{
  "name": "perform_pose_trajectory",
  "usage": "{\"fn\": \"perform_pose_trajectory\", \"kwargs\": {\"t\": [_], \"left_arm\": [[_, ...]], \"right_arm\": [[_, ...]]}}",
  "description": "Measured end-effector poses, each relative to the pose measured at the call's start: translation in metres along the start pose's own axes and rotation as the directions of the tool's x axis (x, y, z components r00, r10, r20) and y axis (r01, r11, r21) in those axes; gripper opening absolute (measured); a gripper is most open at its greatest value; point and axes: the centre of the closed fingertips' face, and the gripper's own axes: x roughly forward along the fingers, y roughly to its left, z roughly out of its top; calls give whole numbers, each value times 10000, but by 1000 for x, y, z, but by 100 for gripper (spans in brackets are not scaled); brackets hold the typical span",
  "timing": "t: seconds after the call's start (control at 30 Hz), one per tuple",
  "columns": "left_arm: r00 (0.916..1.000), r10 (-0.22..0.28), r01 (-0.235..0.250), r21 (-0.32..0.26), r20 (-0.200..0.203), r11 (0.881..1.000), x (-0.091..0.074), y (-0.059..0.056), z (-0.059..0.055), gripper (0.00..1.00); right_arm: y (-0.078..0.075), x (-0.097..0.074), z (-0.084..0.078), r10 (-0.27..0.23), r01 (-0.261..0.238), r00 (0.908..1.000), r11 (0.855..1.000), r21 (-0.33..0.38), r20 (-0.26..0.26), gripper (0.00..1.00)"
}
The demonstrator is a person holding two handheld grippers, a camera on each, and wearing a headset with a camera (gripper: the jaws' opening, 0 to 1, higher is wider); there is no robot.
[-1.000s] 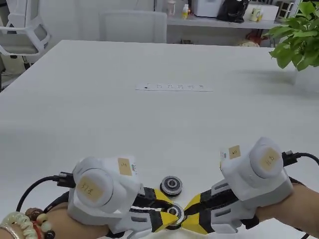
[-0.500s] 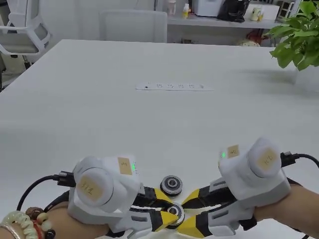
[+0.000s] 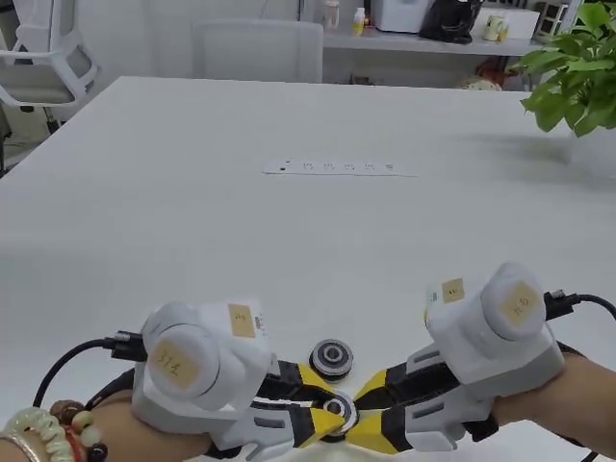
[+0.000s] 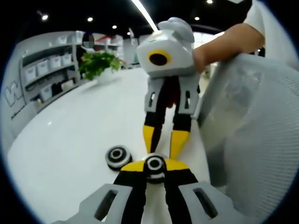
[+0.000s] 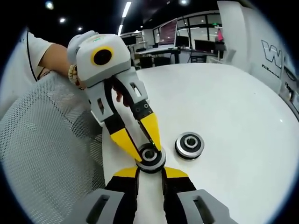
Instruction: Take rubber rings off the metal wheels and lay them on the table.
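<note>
Half a second earlier the right gripper (image 3: 358, 423) had backed off with its jaws apart. Now it was back, jaws narrowed onto the wheel (image 3: 335, 411) at the bottom centre of the head view. The left gripper (image 3: 322, 416) stayed clamped on that wheel. Its ring (image 5: 163, 161) was still on, so a fresh pull looked likely. The second wheel (image 3: 332, 356) sat just above on the table (image 3: 308, 241).

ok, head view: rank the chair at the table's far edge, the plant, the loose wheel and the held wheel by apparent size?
1. chair and plant: they look alike, and the plant is cut by the frame edge.
2. loose wheel.
3. held wheel: partly covered, so unsure.
</note>
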Motion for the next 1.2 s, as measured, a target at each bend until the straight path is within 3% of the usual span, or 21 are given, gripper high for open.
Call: {"fn": "perform_pose_trajectory", "kwargs": {"t": [0.13, 0.5, 0.7, 0.83, 1.2], "left_arm": [[10000, -1, 1, -11, 13, 10000, 0, 0, 0, 14], [10000, 1, -1, -33, 7, 10000, 0, 0, 1, 14], [10000, -1, 2, -48, 21, 10000, 0, 0, 1, 14], [10000, -2, 2, -80, 36, 10000, 0, 0, 1, 14], [10000, 33, -31, -168, 64, 9999, 0, 1, 0, 14]], "right_arm": [[-2, -1, 4, -38, 31, 9997, 9996, 283, 250, 23], [1, -1, -2, 22, -23, 10000, 9991, -431, -37, 14], [0, -1, -1, -28, 28, 10000, 9989, -470, 6, 15], [-1, 0, 1, -149, 158, 9997, 9986, -498, 172, 21], [-1, 0, -1, -6, 13, 9999, 9979, -644, 106, 16]]}}
